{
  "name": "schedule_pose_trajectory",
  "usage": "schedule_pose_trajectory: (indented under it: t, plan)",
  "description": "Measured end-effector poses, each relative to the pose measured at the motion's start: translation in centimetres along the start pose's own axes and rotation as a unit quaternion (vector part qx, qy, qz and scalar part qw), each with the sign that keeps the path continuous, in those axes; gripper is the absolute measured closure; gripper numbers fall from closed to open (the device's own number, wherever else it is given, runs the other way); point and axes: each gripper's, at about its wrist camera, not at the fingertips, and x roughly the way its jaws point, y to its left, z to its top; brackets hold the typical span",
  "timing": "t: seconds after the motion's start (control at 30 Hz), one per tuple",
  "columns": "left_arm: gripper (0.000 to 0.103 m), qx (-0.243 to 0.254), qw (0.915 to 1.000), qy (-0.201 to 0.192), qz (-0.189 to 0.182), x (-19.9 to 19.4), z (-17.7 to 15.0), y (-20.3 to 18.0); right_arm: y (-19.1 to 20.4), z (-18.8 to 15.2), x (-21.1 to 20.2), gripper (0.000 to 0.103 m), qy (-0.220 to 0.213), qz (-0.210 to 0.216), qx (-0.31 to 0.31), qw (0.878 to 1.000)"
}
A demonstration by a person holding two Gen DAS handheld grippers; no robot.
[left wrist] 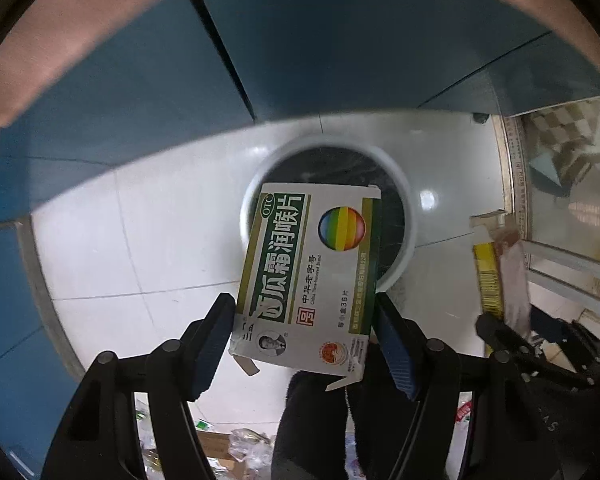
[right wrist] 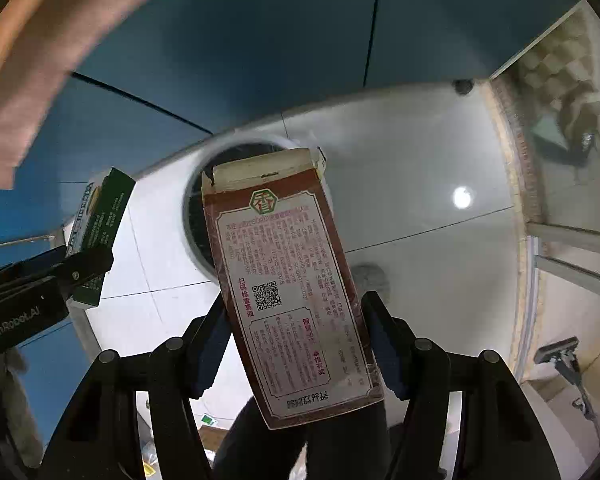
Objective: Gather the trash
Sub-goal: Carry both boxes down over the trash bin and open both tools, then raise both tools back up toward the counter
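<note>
My left gripper [left wrist: 305,312] is shut on a green and white medicine box [left wrist: 308,276] with a rainbow ball print. It holds the box above a white trash bin [left wrist: 408,216] with a dark liner on the floor. My right gripper [right wrist: 296,320] is shut on a flat brown and white carton [right wrist: 288,280] with a QR code, held over the same bin [right wrist: 198,216]. The left gripper with its green box [right wrist: 100,216] shows at the left of the right wrist view. The right gripper with its carton [left wrist: 500,272] shows at the right of the left wrist view.
The floor is white tile [left wrist: 140,240]. Blue cabinet panels [left wrist: 340,48] stand behind the bin. A glass door frame [right wrist: 540,240] is at the right, with a mop head [right wrist: 560,352] near it. Loose trash [left wrist: 236,444] lies on the floor below the grippers.
</note>
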Motion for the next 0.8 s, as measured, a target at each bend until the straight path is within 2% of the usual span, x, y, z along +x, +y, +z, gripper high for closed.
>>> schedule_pose_trajectory:
  t: [0.1,0.17,0.23,0.27,0.3,0.4,0.53,0.63,0.8]
  plan:
    - [0.034,-0.017,0.9995,0.023,-0.014,2.2,0.5,0.5,0.2,1.0,3.2,0.037,0.021,0.014,0.001,1.000]
    - [0.027,-0.028,0.9992,0.020,-0.019,2.2,0.5,0.7,0.8,1.6,4.4,0.036,0.035,0.027,-0.002,0.999]
    - [0.000,-0.039,0.9989,0.011,-0.021,1.8,0.0,1.4,1.0,1.9,5.3,0.035,0.046,0.037,-0.002,0.998]
    - [0.000,-0.044,0.9989,0.005,-0.018,1.4,-0.2,1.5,1.0,2.0,5.5,0.029,0.048,0.044,-0.002,0.998]
    - [0.000,-0.047,0.9989,-0.002,-0.009,1.0,-0.3,1.6,1.1,2.1,5.5,0.019,0.047,0.045,-0.001,0.998]
    - [0.000,-0.056,0.9980,-0.023,0.017,-1.0,-1.4,2.2,1.5,1.9,4.8,0.004,0.039,0.036,-0.004,0.999]
    - [0.000,-0.069,0.9949,-0.045,0.059,-3.7,-2.8,3.0,0.8,1.8,3.2,0.001,0.024,0.005,-0.016,1.000]
    - [0.000,-0.080,0.9934,-0.047,0.068,-5.8,-4.2,3.4,1.4,1.6,0.3,0.000,0.003,-0.026,-0.028,0.999]
    - [0.000,-0.085,0.9924,-0.053,0.071,-10.5,-6.8,3.2,2.8,1.2,-5.4,0.000,-0.016,-0.048,-0.042,0.998]
